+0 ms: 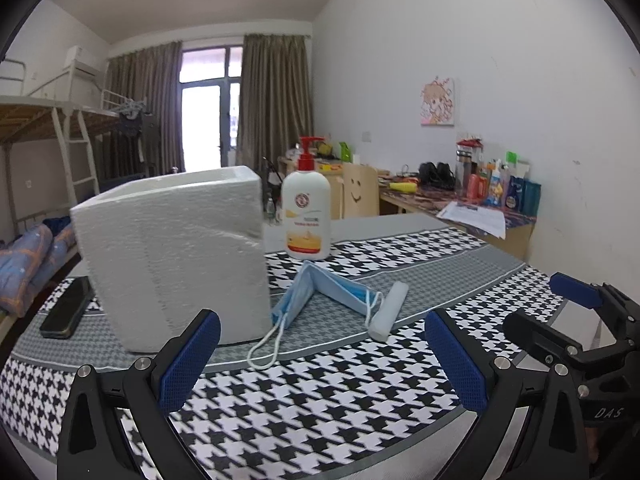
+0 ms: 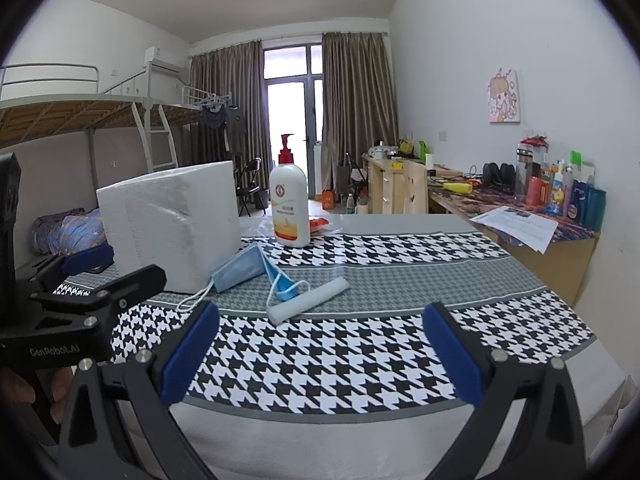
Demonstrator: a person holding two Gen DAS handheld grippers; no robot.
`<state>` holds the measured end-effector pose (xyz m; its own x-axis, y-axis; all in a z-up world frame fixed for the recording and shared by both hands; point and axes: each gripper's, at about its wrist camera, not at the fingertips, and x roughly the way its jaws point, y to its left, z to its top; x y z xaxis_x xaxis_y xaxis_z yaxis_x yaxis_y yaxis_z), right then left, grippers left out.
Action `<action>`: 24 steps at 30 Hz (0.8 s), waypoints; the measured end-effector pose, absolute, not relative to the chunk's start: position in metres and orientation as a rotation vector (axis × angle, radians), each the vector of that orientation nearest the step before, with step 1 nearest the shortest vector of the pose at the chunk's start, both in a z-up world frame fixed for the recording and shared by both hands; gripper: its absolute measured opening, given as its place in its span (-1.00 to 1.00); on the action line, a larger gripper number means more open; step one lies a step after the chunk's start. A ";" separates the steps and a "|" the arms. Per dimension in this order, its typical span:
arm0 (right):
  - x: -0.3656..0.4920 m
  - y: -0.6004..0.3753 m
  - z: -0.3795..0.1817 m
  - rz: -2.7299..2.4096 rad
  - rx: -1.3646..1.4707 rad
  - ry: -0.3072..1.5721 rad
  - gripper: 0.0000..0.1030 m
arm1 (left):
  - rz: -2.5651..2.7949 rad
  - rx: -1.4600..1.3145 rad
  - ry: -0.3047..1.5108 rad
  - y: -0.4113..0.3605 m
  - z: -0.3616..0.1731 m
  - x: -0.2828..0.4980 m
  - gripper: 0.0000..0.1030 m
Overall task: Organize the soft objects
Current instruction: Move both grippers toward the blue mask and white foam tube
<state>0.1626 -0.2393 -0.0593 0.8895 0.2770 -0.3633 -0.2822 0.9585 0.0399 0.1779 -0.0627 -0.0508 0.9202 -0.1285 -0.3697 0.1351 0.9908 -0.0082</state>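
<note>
A tall white pack of tissues (image 1: 176,256) (image 2: 172,222) stands on the houndstooth tablecloth (image 1: 312,396) (image 2: 320,360). A folded blue face mask (image 1: 320,292) (image 2: 256,266) leans against its right side, ear loops trailing toward me. A small pale blue roll (image 1: 389,311) (image 2: 308,299) lies just right of the mask. My left gripper (image 1: 320,360) hovers open in front of the pack and mask, holding nothing. My right gripper (image 2: 320,356) is open too, a little before the roll. The right gripper's black body (image 1: 580,340) shows at the left view's right edge.
A lotion pump bottle (image 1: 306,216) (image 2: 289,208) stands behind the mask. A black phone (image 1: 66,312) lies left of the tissue pack. A cluttered desk (image 2: 532,216) runs along the right wall, with bunk beds (image 2: 80,120) at the left.
</note>
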 end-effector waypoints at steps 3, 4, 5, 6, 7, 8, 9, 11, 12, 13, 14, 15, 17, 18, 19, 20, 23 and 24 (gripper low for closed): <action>0.169 -0.248 -0.060 0.280 0.002 0.385 0.99 | -0.151 0.029 0.399 -0.069 -0.049 0.188 0.98; 0.171 -0.250 -0.059 0.277 0.009 0.386 0.99 | -0.154 0.032 0.401 -0.070 -0.048 0.190 0.98; 0.172 -0.252 -0.059 0.275 0.014 0.387 0.99 | -0.157 0.039 0.406 -0.073 -0.048 0.195 0.98; 0.174 -0.254 -0.059 0.274 0.019 0.392 0.99 | -0.157 0.045 0.412 -0.075 -0.048 0.198 0.98; 0.176 -0.255 -0.060 0.273 0.022 0.395 0.99 | -0.161 0.047 0.419 -0.076 -0.048 0.200 0.98; 0.177 -0.257 -0.060 0.268 0.022 0.399 0.99 | -0.174 0.048 0.434 -0.078 -0.047 0.205 0.98; 0.179 -0.259 -0.060 0.262 0.022 0.401 0.99 | -0.186 0.048 0.448 -0.081 -0.047 0.208 0.98; 0.182 -0.261 -0.060 0.249 0.018 0.408 0.99 | -0.211 0.053 0.463 -0.085 -0.044 0.214 0.98; 0.183 -0.262 -0.060 0.246 0.017 0.409 0.99 | -0.215 0.056 0.468 -0.088 -0.043 0.217 0.98; 0.183 -0.265 -0.060 0.240 0.018 0.407 0.99 | -0.214 0.059 0.472 -0.089 -0.043 0.218 0.98; 0.185 -0.267 -0.059 0.234 0.024 0.407 0.99 | -0.214 0.065 0.482 -0.092 -0.043 0.223 0.98; 0.186 -0.270 -0.059 0.233 0.031 0.408 0.99 | -0.215 0.070 0.490 -0.094 -0.043 0.227 0.98; 0.189 -0.275 -0.059 0.231 0.048 0.408 0.99 | -0.218 0.072 0.505 -0.098 -0.045 0.235 0.98; 0.190 -0.276 -0.060 0.227 0.050 0.409 0.99 | -0.222 0.069 0.512 -0.098 -0.045 0.239 0.98; 0.191 -0.277 -0.060 0.225 0.050 0.410 0.99 | -0.224 0.069 0.520 -0.099 -0.046 0.243 0.98; 0.192 -0.278 -0.061 0.222 0.050 0.410 0.99 | -0.227 0.072 0.531 -0.100 -0.047 0.248 0.98; 0.196 -0.282 -0.062 0.222 0.065 0.418 0.99 | -0.228 0.081 0.549 -0.102 -0.049 0.261 0.97; 0.198 -0.283 -0.063 0.224 0.071 0.422 0.99 | -0.228 0.088 0.558 -0.104 -0.050 0.265 0.97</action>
<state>0.1979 -0.2826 -0.0630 0.8882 0.2297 -0.3978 -0.2002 0.9730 0.1147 0.2650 -0.1041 -0.0497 0.8239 -0.1906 -0.5338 0.2382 0.9710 0.0210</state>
